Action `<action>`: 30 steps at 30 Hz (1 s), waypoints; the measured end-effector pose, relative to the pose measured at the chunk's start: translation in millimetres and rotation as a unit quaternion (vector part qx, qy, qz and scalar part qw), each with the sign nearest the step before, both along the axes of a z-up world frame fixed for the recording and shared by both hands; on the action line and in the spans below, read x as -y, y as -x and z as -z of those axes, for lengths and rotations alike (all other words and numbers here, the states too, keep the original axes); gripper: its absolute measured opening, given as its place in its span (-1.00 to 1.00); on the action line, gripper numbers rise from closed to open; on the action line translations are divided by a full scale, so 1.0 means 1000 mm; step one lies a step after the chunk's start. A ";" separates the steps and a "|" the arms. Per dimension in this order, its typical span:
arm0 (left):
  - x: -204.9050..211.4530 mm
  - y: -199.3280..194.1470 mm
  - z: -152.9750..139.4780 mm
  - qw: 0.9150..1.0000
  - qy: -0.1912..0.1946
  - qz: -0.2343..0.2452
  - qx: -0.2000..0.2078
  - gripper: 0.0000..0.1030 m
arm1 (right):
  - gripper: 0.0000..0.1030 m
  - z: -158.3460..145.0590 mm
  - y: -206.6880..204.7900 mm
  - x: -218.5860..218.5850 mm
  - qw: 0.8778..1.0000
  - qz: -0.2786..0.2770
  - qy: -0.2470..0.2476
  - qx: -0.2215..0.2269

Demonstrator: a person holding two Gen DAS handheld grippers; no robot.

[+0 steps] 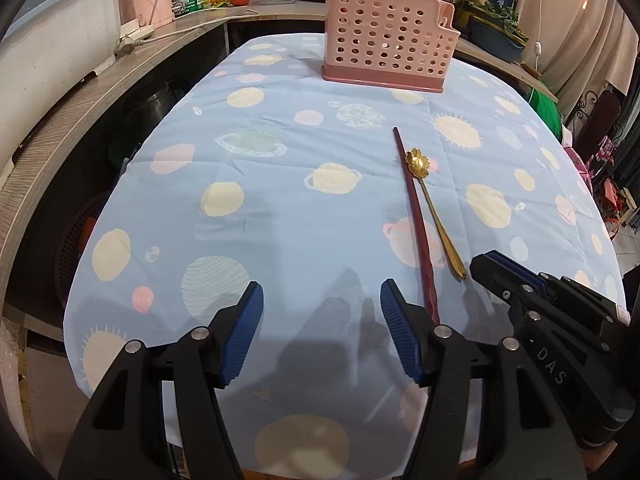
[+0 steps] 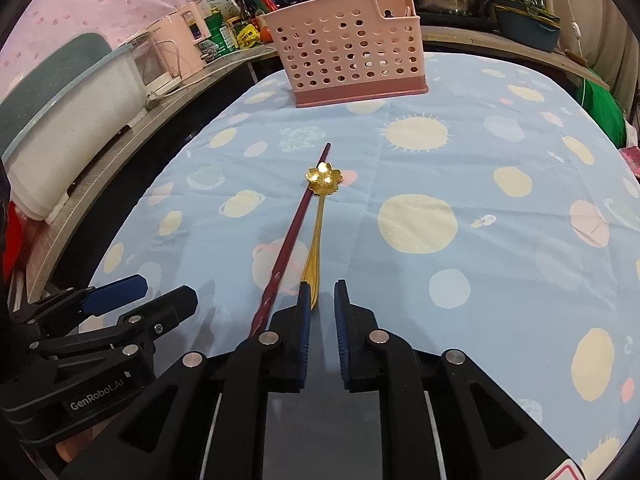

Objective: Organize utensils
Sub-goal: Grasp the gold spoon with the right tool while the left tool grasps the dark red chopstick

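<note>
- Blue cloth printed with pale yellow suns and pink planets covers the table (image 1: 280, 208).
- Two utensils lie near the middle of the cloth, side by side and running lengthwise away from the cameras.
- One is a dark red chopstick (image 2: 298, 224), long and thin.
- The other is a gold spoon (image 2: 318, 216) with a flower-shaped bowl; the bowl touches the chopstick partway along, and the handle angles slightly away from it.
- At the far end of the table stands a pink plastic utensil basket (image 1: 388, 46) with round holes in its walls and a darker pink base. It is upright and well apart from the utensils.
- The left tool (image 1: 322, 308) hovers over the near edge of the cloth with its blue-padded fingers well apart and nothing between them. The chopstick's near end lies just beside its right finger.
- The right tool (image 2: 321, 292) has its fingers close together, with a narrow gap showing. The end of the spoon handle lies at the tip of its left finger; the pads do not appear to press on it.
- Behind the table, a counter (image 1: 100, 92) holds a pink kettle, bottles, a tomato and steel pots.
</note>
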State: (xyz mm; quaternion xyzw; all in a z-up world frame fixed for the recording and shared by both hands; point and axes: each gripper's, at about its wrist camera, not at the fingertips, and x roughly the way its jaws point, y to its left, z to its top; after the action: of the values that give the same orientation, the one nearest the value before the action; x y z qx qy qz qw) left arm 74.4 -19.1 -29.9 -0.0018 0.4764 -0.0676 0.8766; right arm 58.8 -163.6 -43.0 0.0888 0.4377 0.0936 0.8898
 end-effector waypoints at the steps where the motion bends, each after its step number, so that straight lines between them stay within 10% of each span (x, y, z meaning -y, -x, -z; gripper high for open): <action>1: 0.000 0.000 0.000 1.000 0.000 0.000 0.000 0.13 | -0.70 0.000 -0.001 -0.002 1.000 -0.002 0.001 0.000; 30: 0.042 0.029 0.011 0.995 0.025 0.085 -0.037 0.08 | -0.79 0.005 0.036 0.043 0.999 0.048 0.008 -0.019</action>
State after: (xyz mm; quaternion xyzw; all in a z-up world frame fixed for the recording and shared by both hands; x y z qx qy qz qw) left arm 45.4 -61.0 -41.1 0.0147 0.5053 -0.1534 0.8490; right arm 22.4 -207.0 -47.8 0.1043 0.4504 0.0450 0.8856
